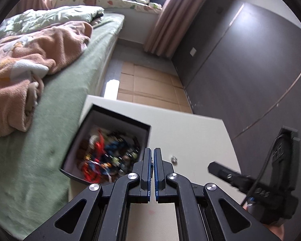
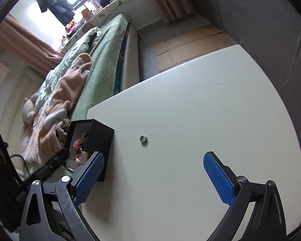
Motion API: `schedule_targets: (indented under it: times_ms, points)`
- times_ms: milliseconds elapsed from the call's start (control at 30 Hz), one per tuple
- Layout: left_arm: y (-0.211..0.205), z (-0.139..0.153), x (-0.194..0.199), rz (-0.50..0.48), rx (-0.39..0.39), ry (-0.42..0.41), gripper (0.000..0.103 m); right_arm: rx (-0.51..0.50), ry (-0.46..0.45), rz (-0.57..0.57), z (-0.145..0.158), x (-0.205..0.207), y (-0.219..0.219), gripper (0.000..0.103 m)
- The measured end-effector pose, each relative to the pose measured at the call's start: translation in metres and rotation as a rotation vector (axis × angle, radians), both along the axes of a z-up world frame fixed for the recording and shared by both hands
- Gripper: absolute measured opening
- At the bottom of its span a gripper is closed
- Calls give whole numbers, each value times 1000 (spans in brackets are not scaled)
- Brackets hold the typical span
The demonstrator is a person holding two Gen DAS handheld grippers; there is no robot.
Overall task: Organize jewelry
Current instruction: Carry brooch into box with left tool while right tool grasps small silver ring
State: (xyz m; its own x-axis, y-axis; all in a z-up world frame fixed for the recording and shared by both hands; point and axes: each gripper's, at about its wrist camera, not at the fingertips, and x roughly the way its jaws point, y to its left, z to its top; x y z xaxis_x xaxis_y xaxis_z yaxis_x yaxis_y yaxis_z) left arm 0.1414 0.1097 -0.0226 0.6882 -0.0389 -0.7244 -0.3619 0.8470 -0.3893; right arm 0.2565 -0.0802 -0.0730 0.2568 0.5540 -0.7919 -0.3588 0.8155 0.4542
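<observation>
A black open box full of mixed colourful jewelry stands at the left edge of a white table. It also shows in the right wrist view. A small silver ring lies on the table right of the box, also seen in the right wrist view. My left gripper is shut with nothing visible between its pads, hovering between the box and the ring. My right gripper is open and empty, low over the table, with the ring ahead of it.
A bed with a green sheet and a pink blanket lies left of the table. A dark wall runs along the right. Cardboard covers the floor beyond the table. The right gripper's body shows at the right.
</observation>
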Motion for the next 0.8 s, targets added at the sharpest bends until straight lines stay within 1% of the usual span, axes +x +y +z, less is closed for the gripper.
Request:
schedule_targets:
  times_ms: [67, 200, 267, 400, 467, 500, 567, 633, 800]
  points:
    - [10, 2, -2, 14, -12, -8, 2, -14, 3, 9, -3, 2, 7, 84]
    - [25, 3, -5, 37, -25, -19, 2, -49, 2, 22, -9, 3, 21, 78]
    - [32, 4, -7, 47, -29, -24, 2, -64, -3, 29, -11, 4, 27, 69]
    - [46, 3, -7, 66, -44, -28, 2, -97, -22, 36, -16, 8, 38, 61]
    - [51, 2, -5, 68, -55, -26, 2, -124, -24, 45, -20, 11, 46, 54]
    - [52, 2, -5, 68, -57, -26, 2, -134, -22, 51, -23, 13, 50, 52]
    - [55, 2, -4, 68, -56, -27, 2, -156, -17, 64, -29, 14, 57, 39]
    - [57, 2, -3, 68, -56, -28, 2, -174, -13, 78, -34, 15, 64, 32]
    - [64, -3, 2, 74, -72, -18, 2, -229, -46, 93, -36, 12, 77, 31]
